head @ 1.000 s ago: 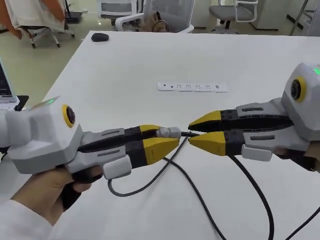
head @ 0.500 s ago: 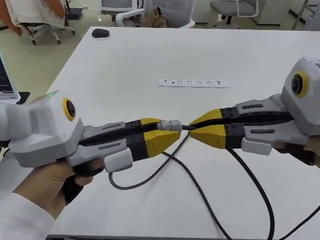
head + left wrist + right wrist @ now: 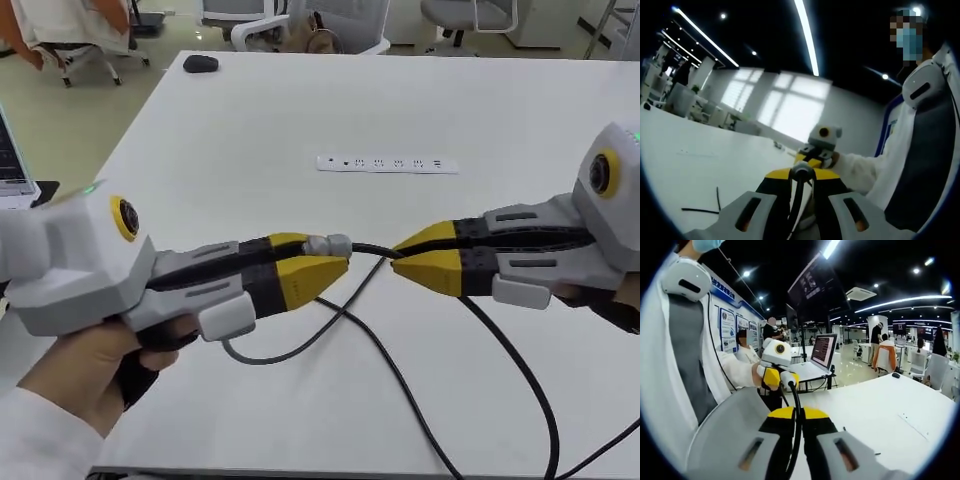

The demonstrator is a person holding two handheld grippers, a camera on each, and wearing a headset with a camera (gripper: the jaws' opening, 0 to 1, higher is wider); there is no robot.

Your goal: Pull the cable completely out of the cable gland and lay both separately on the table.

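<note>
The grey cable gland [image 3: 328, 245] sits in the yellow tips of my left gripper [image 3: 335, 256], which is shut on it above the white table [image 3: 250, 120]. A short bare stretch of black cable [image 3: 370, 251] leaves the gland and runs into my right gripper [image 3: 398, 258], which is shut on the cable. The two grippers point tip to tip, a little apart. In the left gripper view the gland [image 3: 802, 171] shows end-on between the jaws. In the right gripper view the cable [image 3: 796, 407] runs from between the jaws to the gland [image 3: 789, 378].
Loose loops of the black cable [image 3: 400, 380] lie on the table under and in front of the grippers. A white power strip [image 3: 387, 164] lies mid-table and a dark mouse [image 3: 201, 63] at the far left corner. Office chairs stand beyond the table.
The grippers have drawn apart: the left went left with the gland, the right went right with the cable, so more bare cable shows between them.
</note>
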